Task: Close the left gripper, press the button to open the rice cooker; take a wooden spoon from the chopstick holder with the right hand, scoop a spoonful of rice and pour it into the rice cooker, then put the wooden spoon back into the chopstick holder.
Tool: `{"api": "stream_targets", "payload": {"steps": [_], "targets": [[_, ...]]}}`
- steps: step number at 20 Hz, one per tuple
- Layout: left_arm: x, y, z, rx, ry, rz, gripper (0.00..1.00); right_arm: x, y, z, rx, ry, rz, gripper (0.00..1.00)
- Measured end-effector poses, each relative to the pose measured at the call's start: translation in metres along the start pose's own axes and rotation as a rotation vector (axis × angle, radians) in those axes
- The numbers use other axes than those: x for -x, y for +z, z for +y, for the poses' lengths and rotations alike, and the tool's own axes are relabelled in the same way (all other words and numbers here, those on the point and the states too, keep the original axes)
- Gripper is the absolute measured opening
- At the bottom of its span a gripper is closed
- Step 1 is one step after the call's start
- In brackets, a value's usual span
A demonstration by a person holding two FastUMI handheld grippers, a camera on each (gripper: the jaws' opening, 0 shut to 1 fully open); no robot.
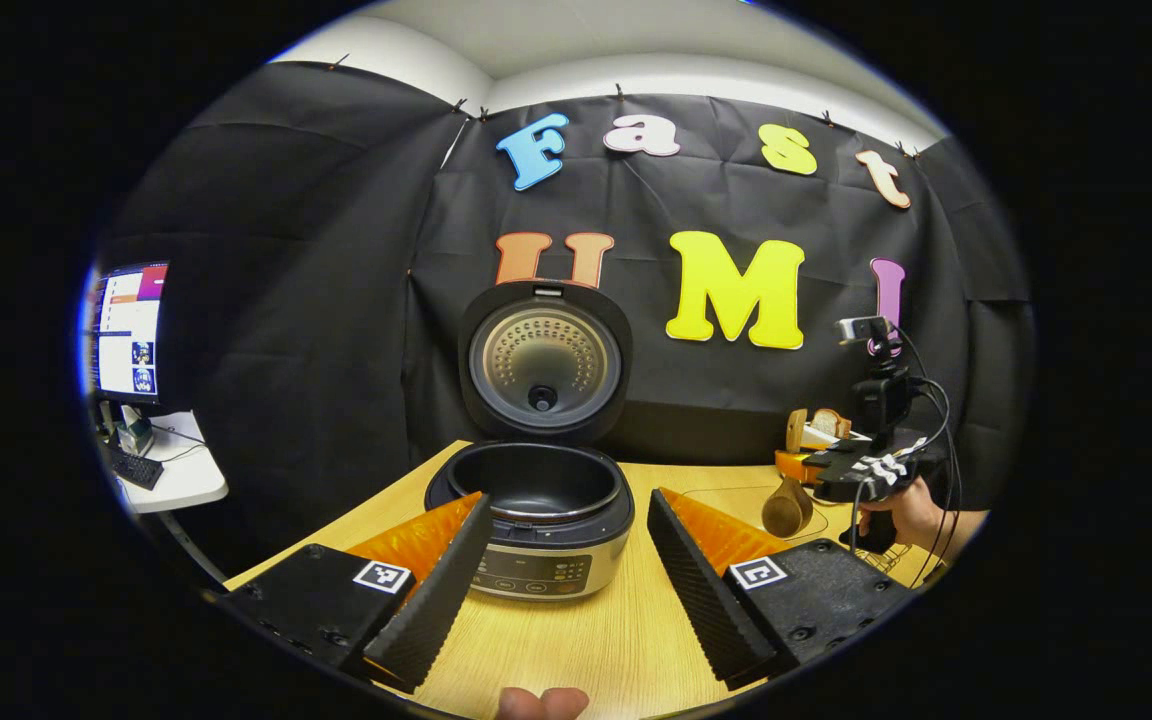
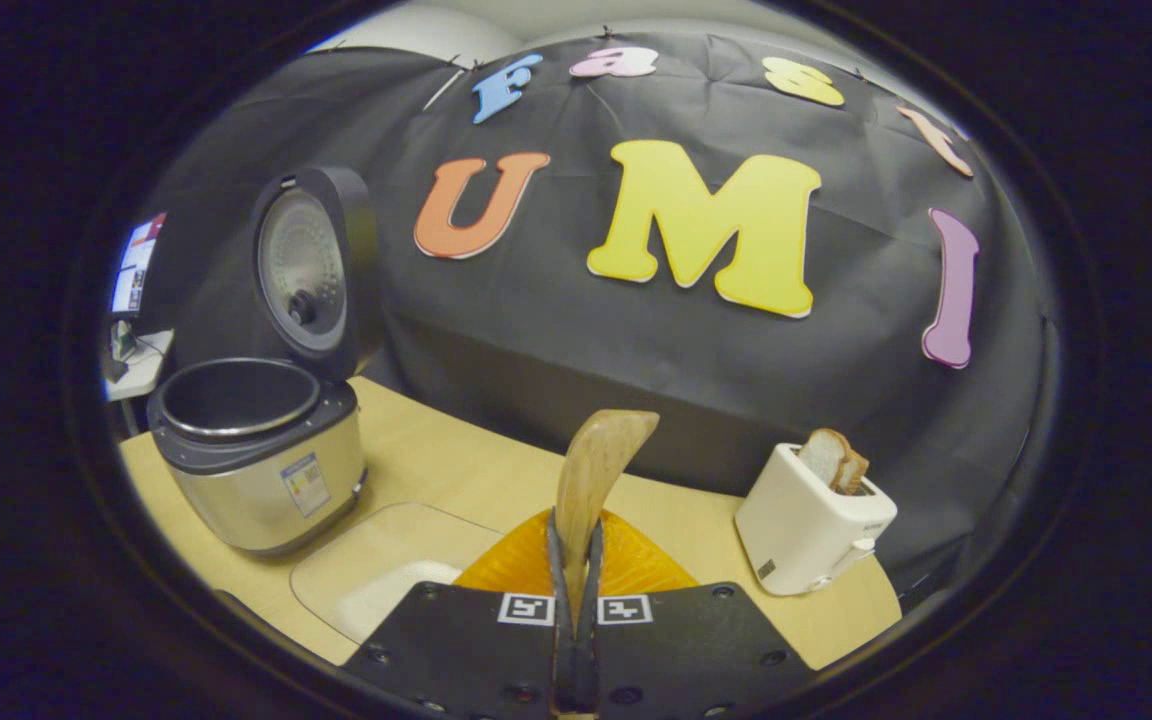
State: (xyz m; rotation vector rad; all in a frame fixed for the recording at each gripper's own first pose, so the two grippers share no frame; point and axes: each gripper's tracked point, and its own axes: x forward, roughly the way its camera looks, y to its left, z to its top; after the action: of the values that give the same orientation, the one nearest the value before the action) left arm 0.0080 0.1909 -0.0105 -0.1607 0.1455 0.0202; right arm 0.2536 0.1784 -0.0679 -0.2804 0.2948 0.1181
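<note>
— Where do things stand?

— My right hand-held gripper (image 2: 573,560) has its fingers pressed together on the wooden spoon (image 2: 596,470), pinching the handle, with the bowl sticking up past the tips at lower centre of the right gripper view. My left hand-held gripper (image 1: 568,560) is spread wide and holds nothing; it hangs in front of the rice cooker (image 1: 536,520), which sits at centre frame with its lid (image 1: 544,362) standing upright and the inner pot bare, no rice that I can see.

— And the rice?

— In the right gripper view there is a clear tray (image 2: 376,580) on the tabletop (image 2: 456,470) at lower left, with something white in it, just beside my fingers. I judge that to be the rice, though it is partly hidden.

— What could go wrong?

— The grip is narrow and low on the handle, so the spoon may twist when I dig in, and grains would spill on the tabletop. Carrying a full spoon across to the cooker at the left, a tilt would do the same. I could also clip the open lid coming in too high. The toaster (image 2: 811,520) at lower right stands well apart.
</note>
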Motion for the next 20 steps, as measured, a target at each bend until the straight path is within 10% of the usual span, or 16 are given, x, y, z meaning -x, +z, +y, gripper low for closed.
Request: {"api": "stream_targets", "payload": {"steps": [8,20], "targets": [[0.009,-0.018,0.02,0.011,0.015,0.032,0.99,-0.003,-0.006,0.073,-0.117,0.096,0.05,0.01],[0.012,-0.018,0.015,0.0,0.017,0.069,0.99,-0.001,-0.001,0.034,-0.898,0.292,0.139,0.01]]}}
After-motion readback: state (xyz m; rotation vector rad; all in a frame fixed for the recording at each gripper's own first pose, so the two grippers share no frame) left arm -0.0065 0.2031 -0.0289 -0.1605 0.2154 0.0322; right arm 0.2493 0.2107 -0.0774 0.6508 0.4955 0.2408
